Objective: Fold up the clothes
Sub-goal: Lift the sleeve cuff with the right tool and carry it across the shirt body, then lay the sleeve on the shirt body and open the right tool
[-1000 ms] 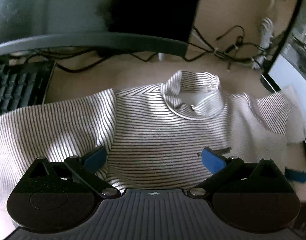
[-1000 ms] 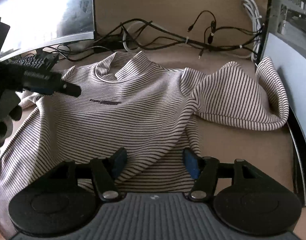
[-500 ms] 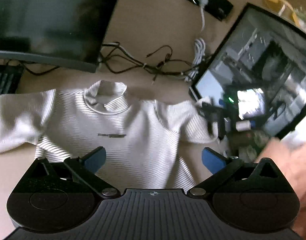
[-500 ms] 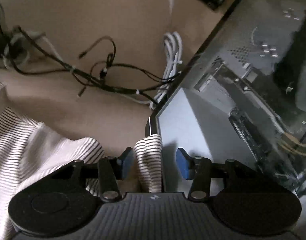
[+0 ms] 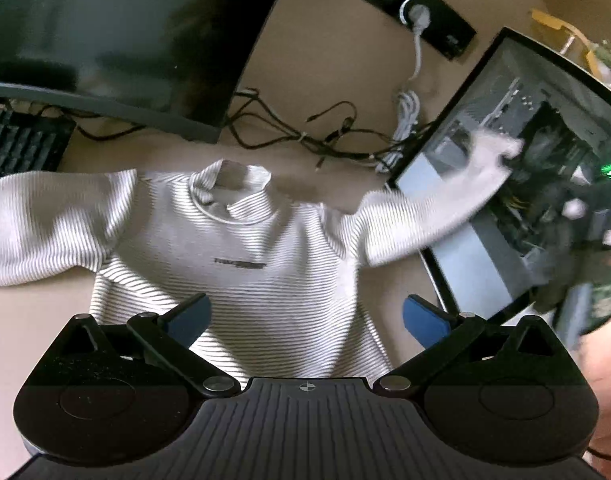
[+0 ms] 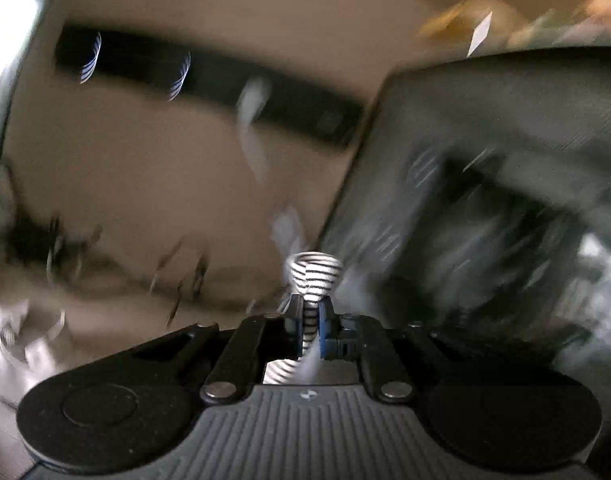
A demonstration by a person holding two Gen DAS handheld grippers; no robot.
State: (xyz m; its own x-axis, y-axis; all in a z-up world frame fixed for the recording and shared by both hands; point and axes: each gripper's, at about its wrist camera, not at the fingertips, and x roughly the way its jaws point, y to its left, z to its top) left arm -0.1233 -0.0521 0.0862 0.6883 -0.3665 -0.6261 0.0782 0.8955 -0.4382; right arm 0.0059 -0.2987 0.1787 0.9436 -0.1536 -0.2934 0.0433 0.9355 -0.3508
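Right wrist view: my right gripper (image 6: 310, 322) clamped on sleeve cuff (image 6: 314, 276); left gripper (image 5: 305, 318) wide open, empty, above sweater (image 5: 241, 264) hem. Next: lay sleeve across sweater chest.

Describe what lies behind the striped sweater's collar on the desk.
Behind the white, dark-striped knit sweater lies bare tan desk, a tangle of black cables and the curved dark monitor. The monitor's lower edge hides whatever sits beneath it.
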